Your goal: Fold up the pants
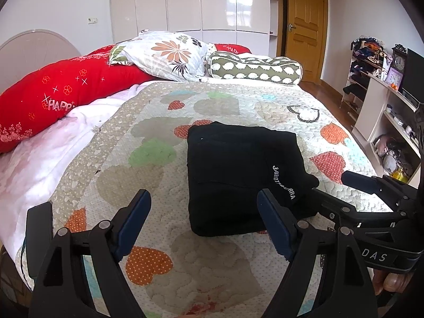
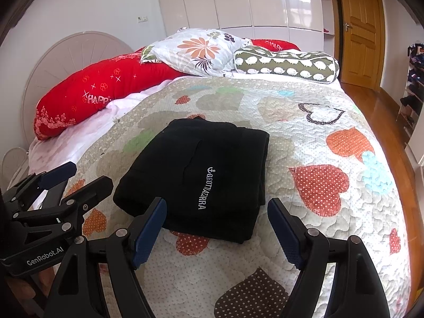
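I'm working in a home bedroom — quilted bed [image 2: 304, 137], pillows [image 2: 201, 50], glossy wardrobe [image 2: 251, 0], wooden door [image 2: 360, 26].

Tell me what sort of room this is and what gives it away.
A bedroom in a home, most likely. A bed with a heart-patterned quilt fills the view, pillows lie by the headboard, and glossy wardrobe doors line the far wall. Folded black pants lie on the quilt.

pants [image 1: 238, 175] – folded, on quilt [image 1: 159, 175] | left gripper [image 1: 204, 225] – jaws apart, empty
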Action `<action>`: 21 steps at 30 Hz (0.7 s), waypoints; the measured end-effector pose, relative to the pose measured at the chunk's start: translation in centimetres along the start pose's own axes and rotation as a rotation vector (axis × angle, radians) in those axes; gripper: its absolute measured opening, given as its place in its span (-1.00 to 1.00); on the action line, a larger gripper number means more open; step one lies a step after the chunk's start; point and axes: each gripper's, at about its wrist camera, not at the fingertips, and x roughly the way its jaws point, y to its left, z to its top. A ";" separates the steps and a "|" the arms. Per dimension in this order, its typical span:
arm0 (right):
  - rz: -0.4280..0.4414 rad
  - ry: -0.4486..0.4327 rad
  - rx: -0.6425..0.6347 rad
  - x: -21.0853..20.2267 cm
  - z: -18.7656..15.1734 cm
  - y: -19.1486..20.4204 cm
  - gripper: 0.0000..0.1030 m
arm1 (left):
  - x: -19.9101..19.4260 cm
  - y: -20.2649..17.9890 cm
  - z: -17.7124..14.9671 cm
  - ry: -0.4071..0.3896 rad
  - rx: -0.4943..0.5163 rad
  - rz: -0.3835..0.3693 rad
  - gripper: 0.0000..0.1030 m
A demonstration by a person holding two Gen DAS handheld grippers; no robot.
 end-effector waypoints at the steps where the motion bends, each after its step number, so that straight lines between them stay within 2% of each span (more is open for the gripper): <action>1: 0.001 0.002 0.000 0.0 0.0 0.0 0.56 | 0.0 0.0 0.0 0.001 0.000 0.000 0.60; 21: -0.022 -0.001 0.025 -0.1 0.0 -1.5 0.56 | 0.4 0.2 -0.2 0.012 -0.012 -0.008 0.60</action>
